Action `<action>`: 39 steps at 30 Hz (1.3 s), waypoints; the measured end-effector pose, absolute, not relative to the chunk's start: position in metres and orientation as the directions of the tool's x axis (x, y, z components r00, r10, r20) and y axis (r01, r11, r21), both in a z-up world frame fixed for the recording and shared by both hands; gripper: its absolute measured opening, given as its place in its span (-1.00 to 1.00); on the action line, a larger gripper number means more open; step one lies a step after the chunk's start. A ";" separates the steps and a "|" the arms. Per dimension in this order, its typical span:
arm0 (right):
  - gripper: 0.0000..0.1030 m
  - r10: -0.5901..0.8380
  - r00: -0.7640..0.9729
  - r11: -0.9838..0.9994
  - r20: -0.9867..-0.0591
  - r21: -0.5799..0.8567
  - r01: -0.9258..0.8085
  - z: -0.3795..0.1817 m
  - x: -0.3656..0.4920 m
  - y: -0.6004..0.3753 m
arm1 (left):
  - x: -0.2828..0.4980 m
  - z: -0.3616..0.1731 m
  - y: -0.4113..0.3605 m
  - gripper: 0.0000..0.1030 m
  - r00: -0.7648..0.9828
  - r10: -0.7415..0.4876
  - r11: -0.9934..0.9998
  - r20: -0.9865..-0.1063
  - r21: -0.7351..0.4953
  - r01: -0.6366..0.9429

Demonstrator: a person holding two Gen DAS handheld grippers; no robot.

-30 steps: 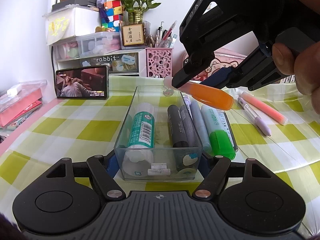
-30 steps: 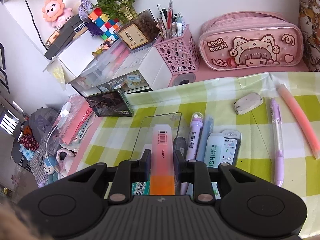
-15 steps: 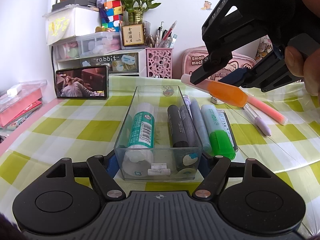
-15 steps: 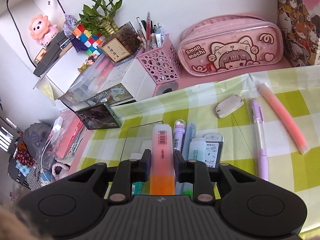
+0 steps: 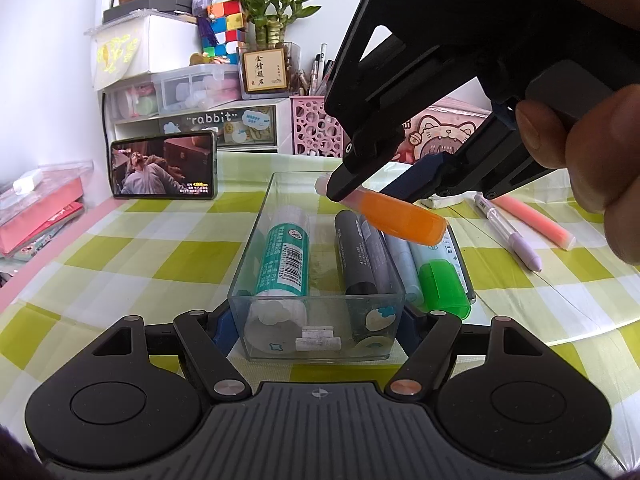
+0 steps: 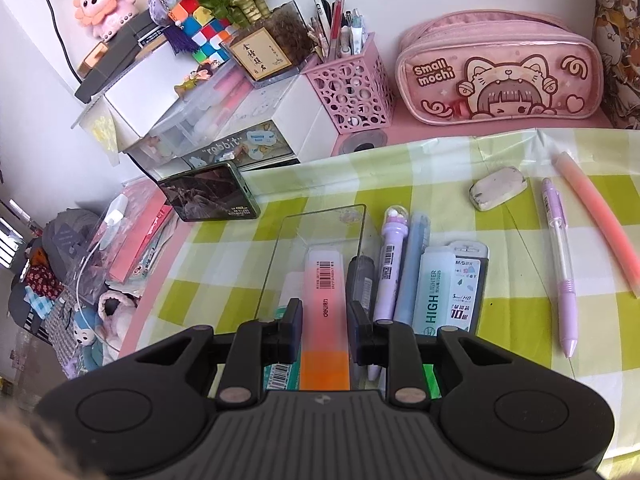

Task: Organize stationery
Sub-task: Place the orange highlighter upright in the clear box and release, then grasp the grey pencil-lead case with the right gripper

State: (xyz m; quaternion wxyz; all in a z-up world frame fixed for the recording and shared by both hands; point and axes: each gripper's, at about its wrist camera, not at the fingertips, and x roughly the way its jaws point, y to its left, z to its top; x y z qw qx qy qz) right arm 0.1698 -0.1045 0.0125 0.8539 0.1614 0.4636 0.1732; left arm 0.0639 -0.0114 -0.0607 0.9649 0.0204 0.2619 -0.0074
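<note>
Left wrist view shows the left tongs (image 5: pixel 316 320) clamped on the near end of the clear box (image 5: pixel 256 240), which stands on the checked surface (image 5: pixel 120 256) toward its near edge. Going left to right inside the box: a teal-labelled glue stick (image 5: pixel 286 256) lies along the left wall, a bare strip of floor follows, then a dark grey marker (image 5: pixel 356 256) lies by the right wall. Just outside that wall lie a pale blue pen (image 5: pixel 404 264) and a green-capped highlighter (image 5: pixel 440 280). Above the box's far right part, the right tongs (image 6: pixel 324 320) are clamped on an orange highlighter (image 5: pixel 400 220), held tilted and clear of the box floor.

Further right on the surface, a white eraser (image 6: pixel 498 188), a lilac pen (image 5: pixel 508 232) and a pink highlighter (image 5: pixel 532 222) lie loose, well apart from the box.

By my reading, the tidying is partly done: two items are boxed, the orange highlighter seems about to go into the bare strip, and the several pieces beside the box and at the right remain to be gathered.
</note>
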 end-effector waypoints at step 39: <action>-0.52 0.346 0.566 0.914 -0.748 0.405 -0.023 -0.010 0.181 -0.177 | 0.064 -0.061 -0.012 0.41 0.863 -0.006 0.999 -0.506 0.025 0.022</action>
